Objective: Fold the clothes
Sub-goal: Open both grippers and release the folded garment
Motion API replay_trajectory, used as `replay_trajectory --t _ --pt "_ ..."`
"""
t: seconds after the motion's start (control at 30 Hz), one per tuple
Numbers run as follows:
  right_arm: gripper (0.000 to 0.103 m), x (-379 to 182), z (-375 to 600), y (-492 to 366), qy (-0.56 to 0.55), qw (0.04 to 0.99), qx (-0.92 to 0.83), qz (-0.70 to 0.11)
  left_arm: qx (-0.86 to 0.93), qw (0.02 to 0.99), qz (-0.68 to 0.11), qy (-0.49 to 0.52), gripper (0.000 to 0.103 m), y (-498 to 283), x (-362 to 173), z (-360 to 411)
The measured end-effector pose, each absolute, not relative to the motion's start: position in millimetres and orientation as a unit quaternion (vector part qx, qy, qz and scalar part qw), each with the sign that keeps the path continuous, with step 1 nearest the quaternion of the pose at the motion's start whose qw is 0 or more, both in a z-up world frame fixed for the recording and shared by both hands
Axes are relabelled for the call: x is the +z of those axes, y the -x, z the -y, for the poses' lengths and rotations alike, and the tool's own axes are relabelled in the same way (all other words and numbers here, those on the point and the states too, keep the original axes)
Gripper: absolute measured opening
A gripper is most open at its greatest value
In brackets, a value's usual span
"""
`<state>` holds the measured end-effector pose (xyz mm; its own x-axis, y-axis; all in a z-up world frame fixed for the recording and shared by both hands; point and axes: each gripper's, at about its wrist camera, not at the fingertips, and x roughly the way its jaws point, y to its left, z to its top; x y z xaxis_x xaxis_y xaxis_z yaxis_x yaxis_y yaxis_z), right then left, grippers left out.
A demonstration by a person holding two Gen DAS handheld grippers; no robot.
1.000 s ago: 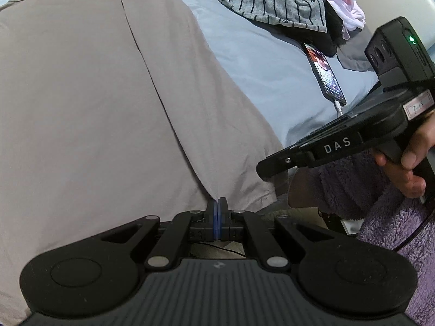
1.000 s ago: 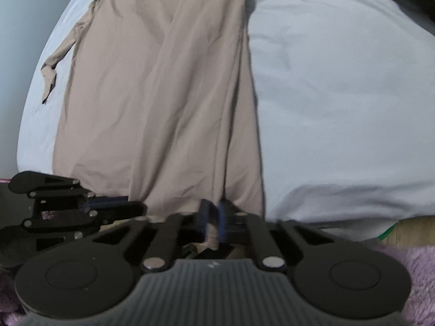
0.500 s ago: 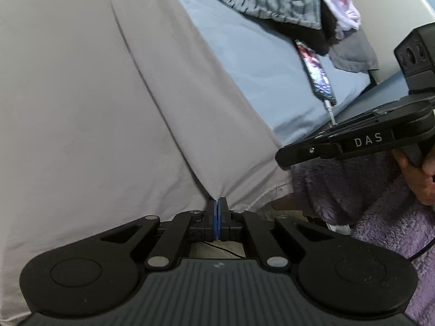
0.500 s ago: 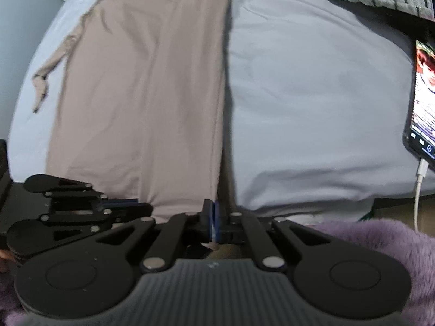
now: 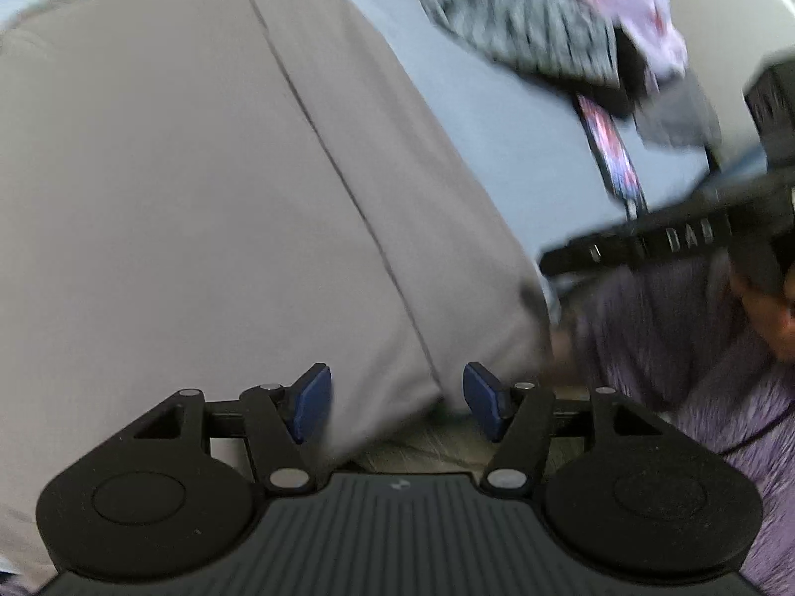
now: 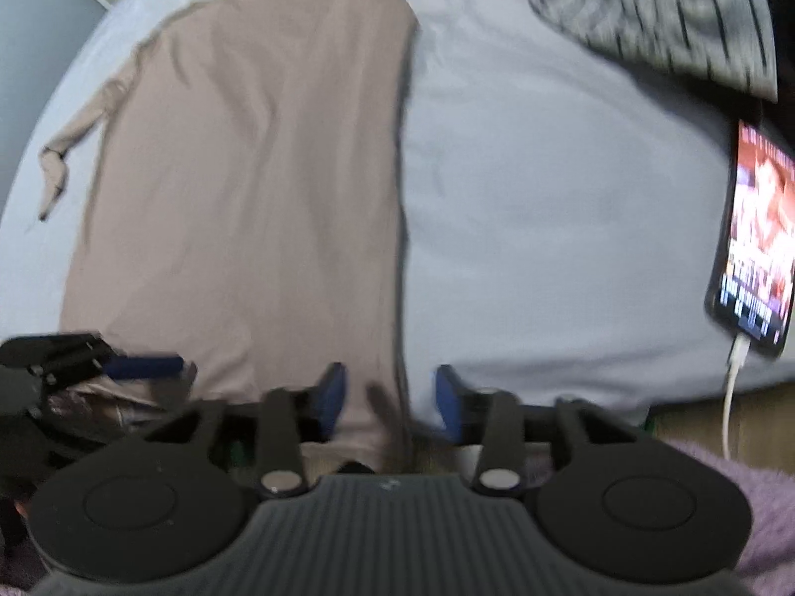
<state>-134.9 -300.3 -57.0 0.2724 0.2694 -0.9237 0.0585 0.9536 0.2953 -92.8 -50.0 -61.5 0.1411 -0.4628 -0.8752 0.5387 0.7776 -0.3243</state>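
A long beige garment [image 5: 189, 208] [image 6: 258, 188] lies flat on the light blue bed sheet [image 6: 546, 198], folded lengthwise, one sleeve trailing at the far left. Its near hem hangs over the bed's front edge. My left gripper [image 5: 396, 407] has its jaws opening; the hem sits between the blue pads [image 5: 313, 405] without being pressed. My right gripper [image 6: 390, 400] is opening too, with the garment's right hem corner loose between its pads [image 6: 333, 392]. The right gripper's body [image 5: 671, 238] shows at the right of the left wrist view.
A pile of clothes, striped grey [image 5: 516, 15] [image 6: 661, 15] and pink [image 5: 631, 0], lies at the far right of the bed. A lit phone [image 6: 755, 238] [image 5: 611, 149] on a white cable [image 6: 730, 397] rests near the right edge. A purple fleece sleeve [image 5: 695, 347] is close by.
Both grippers were shut on the garment's near hem and have sprung apart, letting it go. Both views have shifted and blurred, and the right hand has lifted a little.
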Motion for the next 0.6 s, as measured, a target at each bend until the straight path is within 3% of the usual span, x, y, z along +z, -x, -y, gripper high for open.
replay_trajectory --t 0.2,0.37,0.6 --pt "0.045 -28.5 268.9 86.9 -0.13 0.803 0.114 -0.57 -0.234 0.81 -0.537 0.014 0.049 32.5 -21.5 -29.0" --pt "0.045 -12.6 239.8 34.9 -0.108 0.812 0.15 -0.554 -0.122 0.846 -0.52 0.015 0.048 -19.6 -2.8 -115.0" --pt "0.045 -18.4 191.6 -37.5 -0.083 0.814 0.176 -0.548 -0.023 0.858 -0.513 0.016 0.045 -76.6 -15.3 -212.6"
